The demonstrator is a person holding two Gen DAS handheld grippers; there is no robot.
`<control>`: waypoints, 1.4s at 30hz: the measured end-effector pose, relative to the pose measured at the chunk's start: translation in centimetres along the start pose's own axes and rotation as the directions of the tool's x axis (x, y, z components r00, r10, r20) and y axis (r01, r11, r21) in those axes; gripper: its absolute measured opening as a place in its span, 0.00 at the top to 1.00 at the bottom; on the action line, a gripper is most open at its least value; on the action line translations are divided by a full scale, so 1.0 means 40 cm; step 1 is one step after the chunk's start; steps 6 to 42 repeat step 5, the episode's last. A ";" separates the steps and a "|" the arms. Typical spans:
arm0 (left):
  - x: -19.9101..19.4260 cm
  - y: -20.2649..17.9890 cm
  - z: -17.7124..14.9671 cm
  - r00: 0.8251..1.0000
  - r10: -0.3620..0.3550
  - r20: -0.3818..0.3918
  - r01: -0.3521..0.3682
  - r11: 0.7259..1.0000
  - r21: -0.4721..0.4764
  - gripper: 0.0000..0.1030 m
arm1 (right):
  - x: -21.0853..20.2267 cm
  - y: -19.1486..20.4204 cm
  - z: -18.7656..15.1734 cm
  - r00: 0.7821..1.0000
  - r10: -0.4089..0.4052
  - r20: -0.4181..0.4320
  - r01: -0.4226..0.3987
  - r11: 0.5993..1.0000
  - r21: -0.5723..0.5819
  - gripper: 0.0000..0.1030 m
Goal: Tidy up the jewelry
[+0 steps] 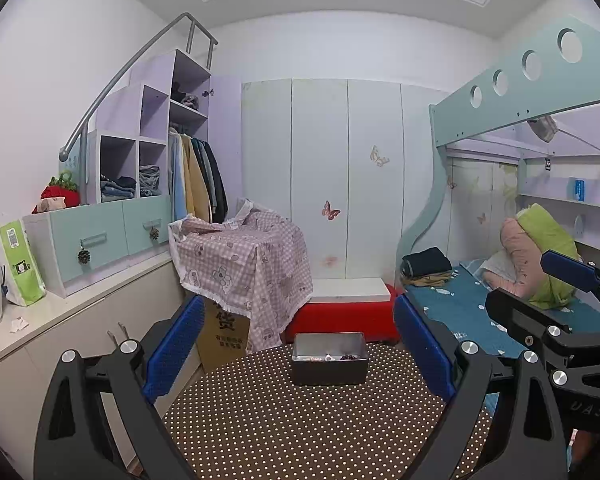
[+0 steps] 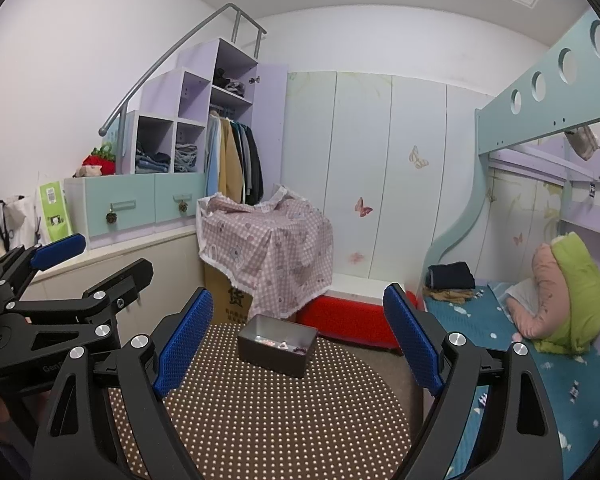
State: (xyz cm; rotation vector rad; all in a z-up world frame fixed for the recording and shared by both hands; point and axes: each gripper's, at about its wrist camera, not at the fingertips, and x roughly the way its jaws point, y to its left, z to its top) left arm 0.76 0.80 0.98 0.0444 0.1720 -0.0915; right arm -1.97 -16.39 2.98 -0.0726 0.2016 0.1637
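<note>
Jewelry (image 1: 329, 357) lies as small, indistinct pieces on the floor of a grey metal box (image 1: 329, 368), too tiny to tell apart, at the far edge of a round counter (image 1: 300, 432) covered in brown cloth with pale dots. Both tools hover side by side over the near part of that counter, the left tool (image 1: 299, 347) and the right tool (image 2: 299, 338) alike released, blue pads spread wide with nothing between them. Behind the box, a pink checked cloth (image 1: 248, 256) hides most of a cardboard carton (image 1: 222, 336) printed with Chinese characters, only partly legible. Left of it, a green-and-white bag (image 1: 20, 262) on a long cabinet shows a QR-style label. Lettering on the black tool bodies is cut off.
</note>
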 end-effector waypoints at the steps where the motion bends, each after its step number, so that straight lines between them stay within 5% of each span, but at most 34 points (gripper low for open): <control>1: 0.004 0.002 0.000 1.000 -0.002 -0.005 0.002 1.000 -0.001 0.10 | 0.002 0.001 -0.005 1.000 0.000 -0.002 0.000 1.000 0.001 0.18; 42: 0.026 0.007 -0.005 1.000 0.002 -0.027 -0.002 1.000 -0.002 0.10 | 0.018 0.001 -0.016 1.000 0.002 -0.018 -0.002 1.000 0.009 0.18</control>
